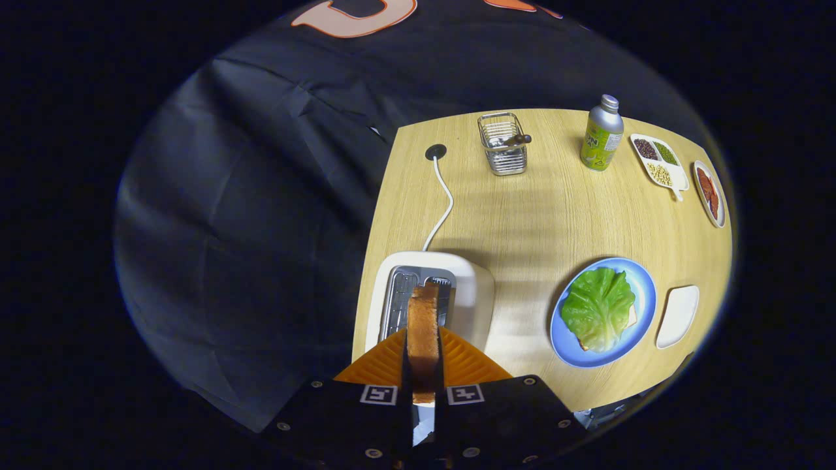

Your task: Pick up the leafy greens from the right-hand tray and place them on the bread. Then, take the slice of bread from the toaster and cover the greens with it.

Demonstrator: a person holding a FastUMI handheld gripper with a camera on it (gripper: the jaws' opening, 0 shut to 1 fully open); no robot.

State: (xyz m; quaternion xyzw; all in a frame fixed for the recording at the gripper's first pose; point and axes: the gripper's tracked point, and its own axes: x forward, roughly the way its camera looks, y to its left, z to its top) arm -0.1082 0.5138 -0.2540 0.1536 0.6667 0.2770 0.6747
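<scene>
My gripper (423, 346) is shut on a toasted slice of bread (423, 329), held on edge between the two fingers, above the white toaster (470, 287). The slice's far end hangs over the toaster's open slot (400, 297). To the right, on a blue plate (646, 287), a leaf of green lettuce (599, 307) lies over another slice of bread (631, 316), of which only a corner shows. A small white tray (677, 316) sits empty just right of the plate.
The toaster's white cord (444, 202) runs back to a grommet in the wooden table (548, 215). At the far side stand a wire basket (503, 143), a metal bottle (602, 134), a divided dish of beans (658, 160) and a dish of red slices (709, 192).
</scene>
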